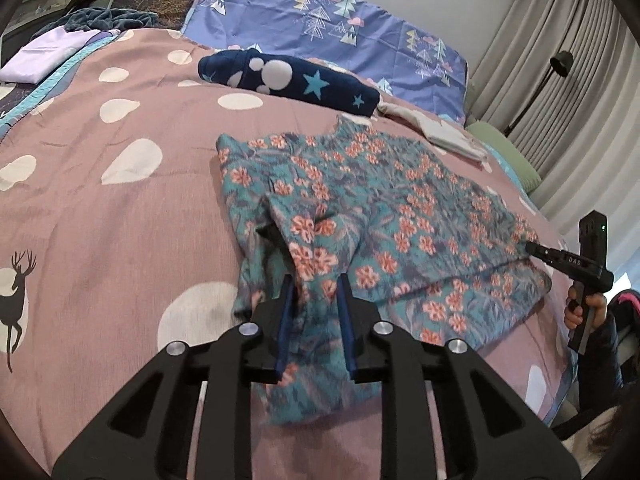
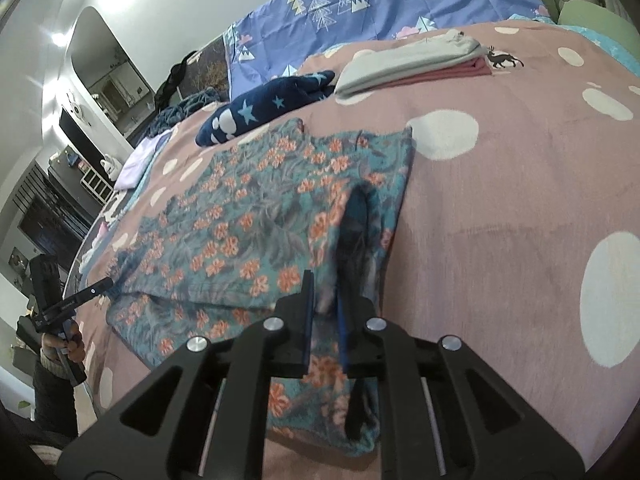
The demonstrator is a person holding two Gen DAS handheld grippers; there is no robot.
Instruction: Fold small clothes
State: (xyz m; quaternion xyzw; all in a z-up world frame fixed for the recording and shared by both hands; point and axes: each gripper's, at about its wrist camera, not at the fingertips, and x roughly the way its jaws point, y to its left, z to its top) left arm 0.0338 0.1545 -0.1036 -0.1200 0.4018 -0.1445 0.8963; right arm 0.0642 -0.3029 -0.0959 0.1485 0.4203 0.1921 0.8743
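Note:
A teal garment with orange flowers [image 1: 384, 216] lies on the pink bedspread [image 1: 100, 220]; it also shows in the right wrist view [image 2: 256, 216]. My left gripper [image 1: 316, 284] is shut on the garment's left corner, with cloth bunched between its blue pads. My right gripper [image 2: 324, 284] is shut on the garment's right corner, the cloth lifted into a fold. The right gripper also shows in the left wrist view [image 1: 536, 249] at the garment's far edge. The left gripper shows in the right wrist view [image 2: 106, 282].
A folded navy star-print cloth [image 1: 288, 80] lies behind the garment. A folded grey and pink stack [image 2: 412, 66] sits at the back right. A purple tree-print pillow [image 1: 340, 24], dark bundled fabric [image 1: 108, 18] and a floor lamp [image 1: 560, 64] stand beyond.

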